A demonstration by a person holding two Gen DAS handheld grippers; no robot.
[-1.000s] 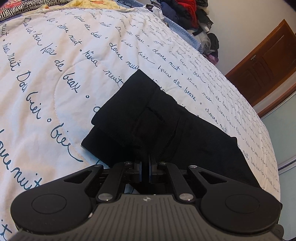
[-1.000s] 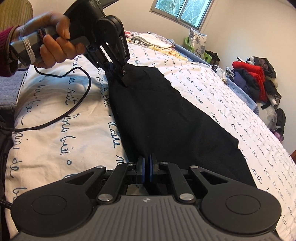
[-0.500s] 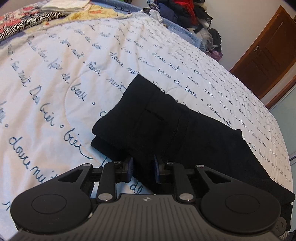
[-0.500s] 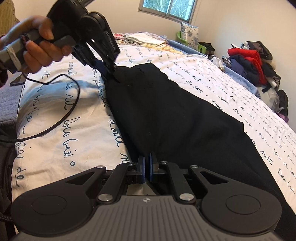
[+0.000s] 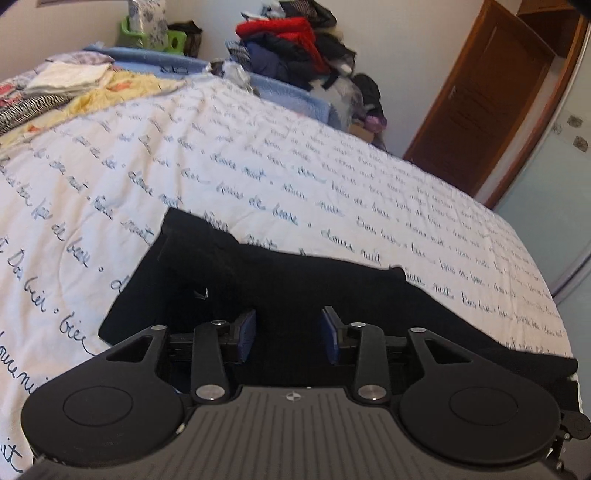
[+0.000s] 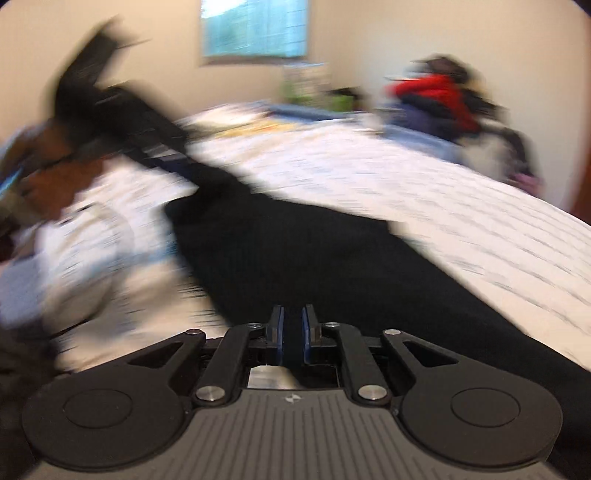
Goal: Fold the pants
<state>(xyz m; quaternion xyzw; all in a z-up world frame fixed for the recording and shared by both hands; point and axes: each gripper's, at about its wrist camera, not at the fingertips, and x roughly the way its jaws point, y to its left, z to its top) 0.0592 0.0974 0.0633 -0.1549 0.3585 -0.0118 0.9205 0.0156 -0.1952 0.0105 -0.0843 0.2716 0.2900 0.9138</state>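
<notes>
Black pants [image 5: 280,280] lie folded lengthwise on a white bedspread with blue script [image 5: 258,170]. My left gripper [image 5: 288,334] is open above the pants near their waist end, with nothing between its blue pads [image 5: 246,332]. In the blurred right wrist view the pants [image 6: 314,251] stretch away from my right gripper [image 6: 291,334], whose jaws stand a small gap apart with dark cloth between them. The other gripper and the hand holding it [image 6: 107,110] show as a dark smear at the upper left.
Folded clothes [image 5: 62,85] lie at the far left end of the bed. A heap of clothes with a red garment [image 5: 288,40] sits beyond the bed. A brown wooden door [image 5: 491,99] stands at the right. A window [image 6: 255,27] is on the far wall.
My left gripper opened wide, let go of the pants and lifted away. My right gripper opened slightly and its view swung fast, blurring the frame.
</notes>
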